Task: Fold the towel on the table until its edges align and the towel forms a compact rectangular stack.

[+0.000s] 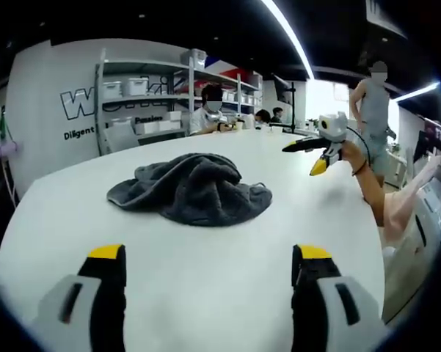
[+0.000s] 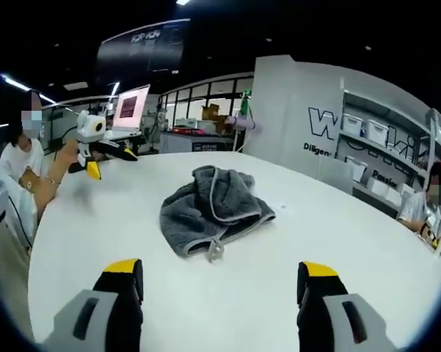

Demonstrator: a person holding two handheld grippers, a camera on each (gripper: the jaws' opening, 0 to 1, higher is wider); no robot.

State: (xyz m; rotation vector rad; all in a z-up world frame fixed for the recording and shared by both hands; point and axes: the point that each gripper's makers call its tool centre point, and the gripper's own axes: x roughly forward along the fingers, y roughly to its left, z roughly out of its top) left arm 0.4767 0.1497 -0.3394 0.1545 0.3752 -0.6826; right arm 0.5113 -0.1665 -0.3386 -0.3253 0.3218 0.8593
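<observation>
A dark grey towel (image 1: 191,187) lies crumpled in a heap on the white table (image 1: 73,213). In the left gripper view my left gripper (image 1: 209,253) stands open above the table's near edge, short of the towel, with nothing between its jaws. My right gripper (image 1: 308,155), held by a hand, hovers open over the table's right side. In the right gripper view the towel (image 2: 213,205) shows a lighter hem and a small loop. My right gripper (image 2: 221,268) is open and empty in front of it. The left gripper (image 2: 110,161) hangs open at the far left.
Shelves (image 1: 143,95) with white bins stand behind the table, where people (image 1: 209,110) sit at its far edge. A person (image 1: 374,110) stands at the right. A lit screen (image 2: 130,106) stands beyond the table (image 2: 337,220). Bare tabletop surrounds the towel.
</observation>
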